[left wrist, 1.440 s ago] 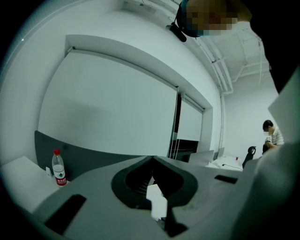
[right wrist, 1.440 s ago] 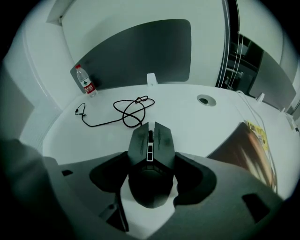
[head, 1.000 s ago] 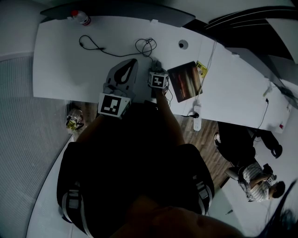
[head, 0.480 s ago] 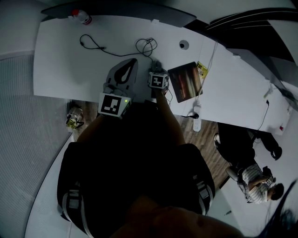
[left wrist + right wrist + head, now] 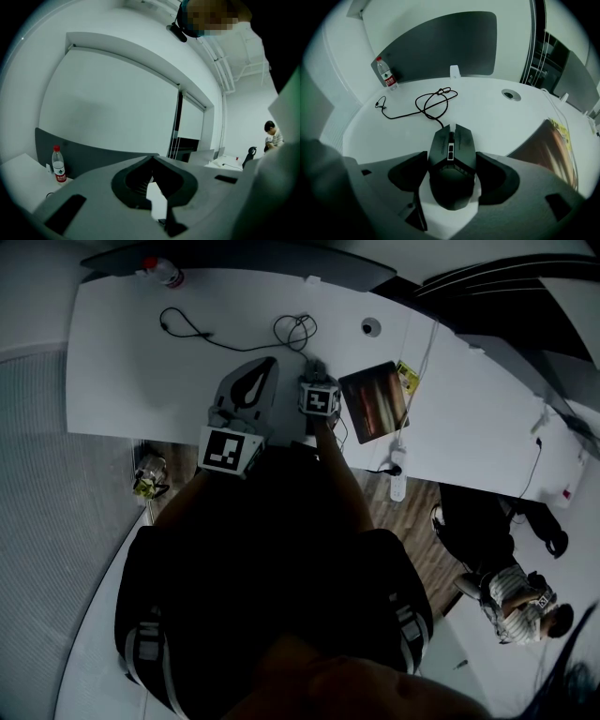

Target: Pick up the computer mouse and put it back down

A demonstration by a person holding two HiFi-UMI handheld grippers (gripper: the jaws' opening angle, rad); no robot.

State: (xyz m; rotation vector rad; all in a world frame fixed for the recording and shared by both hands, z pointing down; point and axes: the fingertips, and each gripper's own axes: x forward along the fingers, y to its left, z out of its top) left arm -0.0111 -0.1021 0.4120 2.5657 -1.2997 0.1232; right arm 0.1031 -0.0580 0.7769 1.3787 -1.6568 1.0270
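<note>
Black mouse sits dead centre in right tool. Long axis runs in line w/ the tool's reach: nose + wheel point away, tail end sits back between the jaws. Jaws are closed onto both flanks and pads look to be touching the shell, so grip looks made. Can't tell if mouse rests on white worktop or is just off it, since no view shows the underside.

Left tool: jaws together at the tips, nothing in them, aimed up at the wall, off the job. Head view puts it just left of right tool. Right one is on the mouse and is the only one engaged.

Key relation for next move, my read: lift straight up, then back down on same spot. Cable runs fwd from mouse nose into a loose coil, then on twd water bottle at the far edge. Looks like plenty of slack, so it shouldn't drag.

Dark pad lies just right of the tool, its near edge close to the right jaw. Yellow packet is at the pad's far corner. Round grommet is well ahead-right.

Risk: drift right on set-down and mouse lands half on the pad edge. Keep the move vertical.
</note>
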